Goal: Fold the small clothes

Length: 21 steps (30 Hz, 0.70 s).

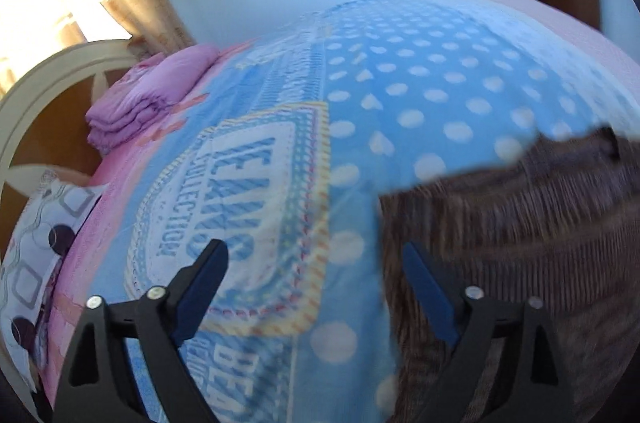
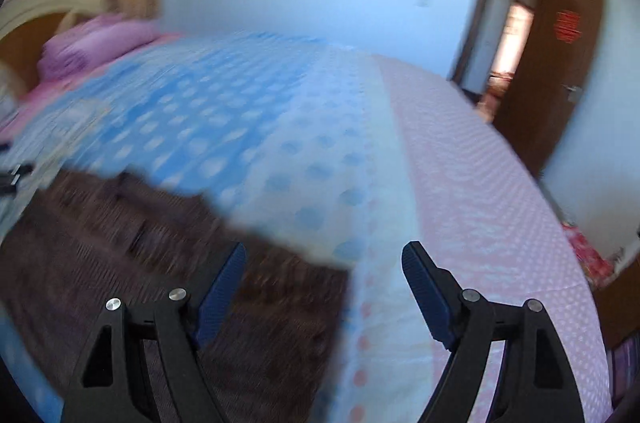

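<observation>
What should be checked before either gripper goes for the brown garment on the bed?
1. Left gripper jaws open and empty: ok.
2. Right gripper jaws open and empty: ok.
3. Brown garment on the bedspread, within both views: ok.
4. Garment spread flat, edges and corners findable: cannot tell, both views are motion-blurred.
5. Garment clear of the folded purple blanket near the headboard: ok.
6. Which part of the garment lies under each gripper: cannot tell.
</observation>
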### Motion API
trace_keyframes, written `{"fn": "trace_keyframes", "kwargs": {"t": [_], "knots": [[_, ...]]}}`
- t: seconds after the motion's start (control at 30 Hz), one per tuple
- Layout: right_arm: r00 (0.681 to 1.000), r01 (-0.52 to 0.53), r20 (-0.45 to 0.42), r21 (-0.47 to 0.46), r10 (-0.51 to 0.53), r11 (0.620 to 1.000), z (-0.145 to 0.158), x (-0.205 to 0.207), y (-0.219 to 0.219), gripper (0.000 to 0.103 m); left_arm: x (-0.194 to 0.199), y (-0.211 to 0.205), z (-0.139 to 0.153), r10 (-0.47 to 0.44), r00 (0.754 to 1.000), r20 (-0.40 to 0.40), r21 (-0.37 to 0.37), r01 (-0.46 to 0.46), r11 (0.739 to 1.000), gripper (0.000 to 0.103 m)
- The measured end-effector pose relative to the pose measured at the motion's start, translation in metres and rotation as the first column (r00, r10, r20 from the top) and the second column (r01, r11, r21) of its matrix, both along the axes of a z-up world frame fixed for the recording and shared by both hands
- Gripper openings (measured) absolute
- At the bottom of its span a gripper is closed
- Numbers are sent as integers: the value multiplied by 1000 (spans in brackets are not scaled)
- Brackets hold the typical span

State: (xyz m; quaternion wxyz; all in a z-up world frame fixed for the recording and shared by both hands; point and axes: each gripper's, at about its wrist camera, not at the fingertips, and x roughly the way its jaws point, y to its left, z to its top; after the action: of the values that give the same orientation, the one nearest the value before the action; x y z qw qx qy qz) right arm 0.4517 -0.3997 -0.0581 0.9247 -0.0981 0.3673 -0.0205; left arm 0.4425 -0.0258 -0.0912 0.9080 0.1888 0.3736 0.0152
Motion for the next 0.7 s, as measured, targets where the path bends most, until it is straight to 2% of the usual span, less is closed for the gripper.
{"fn": "trace_keyframes", "kwargs": {"t": [0.1, 0.17, 0.23, 0.3, 0.4, 0.47, 0.57, 0.7], "knots": [[977, -186, -127, -90, 174, 978, -33, -21, 38, 81, -25, -16, -22, -118, 993, -24, 89, 119, 989, 98], [952, -290, -166, -202, 259, 936, -49, -32, 64, 81, -35, -29, -35, -173, 983, -57, 119, 178, 977, 98], [938, -340, -177, -297, 298, 892, -59, -35, 82, 81, -38, -42, -40, -197, 979, -45, 169, 202, 965, 102], [937, -347, -189, -383, 295, 856, -68, -27, 94, 83, -30, -56, -41, -198, 980, -11, 233, 195, 953, 103], [955, -295, -171, -454, 243, 841, -61, 6, 98, 85, 2, -65, -30, -116, 993, -7, 222, 114, 968, 103], [980, -198, -97, -498, 172, 844, -42, 30, 94, 85, 20, -62, -16, -53, 998, 25, 199, 47, 979, 103], [998, -32, 36, -452, 54, 892, -6, 53, 74, 86, 37, -49, 2, 40, 997, 70, 165, -51, 985, 103], [999, 23, 54, -344, -4, 939, 9, 50, 45, 86, 36, -22, 2, 94, 995, 45, 131, -99, 986, 103]]}}
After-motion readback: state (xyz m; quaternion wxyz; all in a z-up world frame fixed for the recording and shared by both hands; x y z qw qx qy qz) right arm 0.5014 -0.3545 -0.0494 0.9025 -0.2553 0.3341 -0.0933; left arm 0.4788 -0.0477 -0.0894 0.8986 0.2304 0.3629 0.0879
